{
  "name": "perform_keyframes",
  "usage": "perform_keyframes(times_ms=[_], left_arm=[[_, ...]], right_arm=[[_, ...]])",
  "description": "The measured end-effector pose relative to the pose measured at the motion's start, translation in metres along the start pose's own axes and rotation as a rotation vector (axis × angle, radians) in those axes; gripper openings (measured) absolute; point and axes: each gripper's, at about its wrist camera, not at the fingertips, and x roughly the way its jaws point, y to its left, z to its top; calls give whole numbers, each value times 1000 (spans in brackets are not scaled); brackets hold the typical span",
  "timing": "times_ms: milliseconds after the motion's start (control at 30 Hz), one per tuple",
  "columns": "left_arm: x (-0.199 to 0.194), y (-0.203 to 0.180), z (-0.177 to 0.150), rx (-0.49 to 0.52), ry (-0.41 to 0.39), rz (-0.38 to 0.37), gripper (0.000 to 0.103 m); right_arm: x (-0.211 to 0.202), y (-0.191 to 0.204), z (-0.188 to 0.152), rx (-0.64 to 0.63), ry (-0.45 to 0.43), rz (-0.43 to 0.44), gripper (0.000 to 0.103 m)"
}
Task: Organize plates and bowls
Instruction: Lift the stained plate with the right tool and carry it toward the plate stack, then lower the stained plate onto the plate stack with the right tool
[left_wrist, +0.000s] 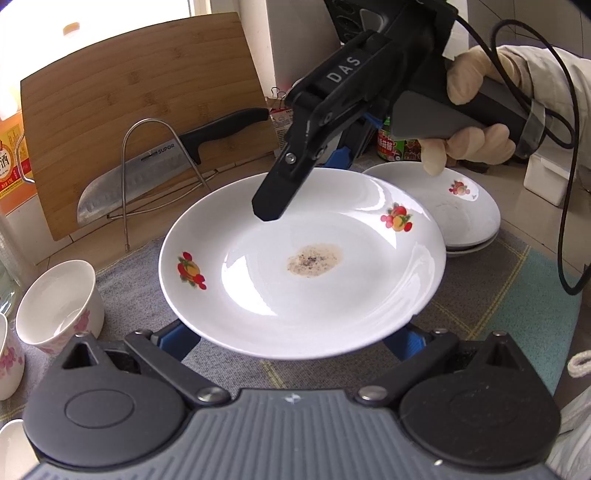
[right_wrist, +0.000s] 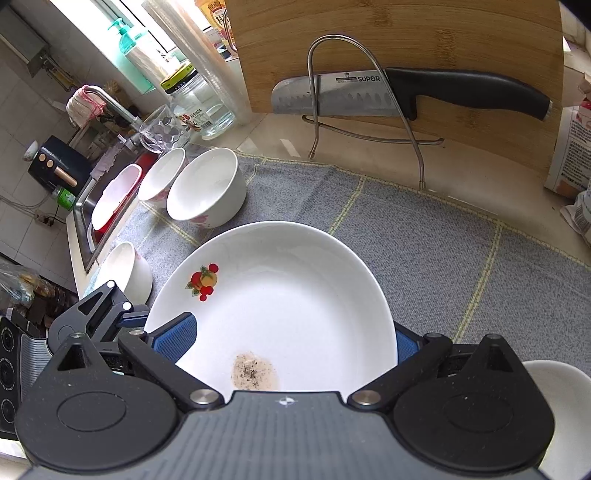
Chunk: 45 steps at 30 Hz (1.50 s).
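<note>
**Colours and patterns on the worktop**

White plate (left_wrist: 303, 266) with red-and-orange fruit motifs and a brown speckled stain (left_wrist: 314, 260). White bowls (right_wrist: 207, 192) with pink florals. Grey cloth (right_wrist: 424, 236) with yellow grid lines. Black-handled knife (right_wrist: 406, 96), tan bamboo board (left_wrist: 140, 110). Blue-padded fingers (right_wrist: 175, 338).

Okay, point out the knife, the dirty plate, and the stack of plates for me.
knife (right_wrist: 369, 98): right wrist view, middle of the blade.
dirty plate (left_wrist: 258, 280): left wrist view, bare white centre.
stack of plates (left_wrist: 469, 221): left wrist view, top plate's inner surface.
</note>
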Motion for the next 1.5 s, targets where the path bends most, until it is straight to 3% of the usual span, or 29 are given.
perform_keyframes(times_ms=[700, 1500], left_arm=[[9, -38, 21, 121, -11, -114, 102], [52, -66, 46, 192, 9, -232, 102]], right_arm=[[-50, -20, -55, 110, -88, -80, 103], [-84, -60, -100, 246, -142, -160, 103]])
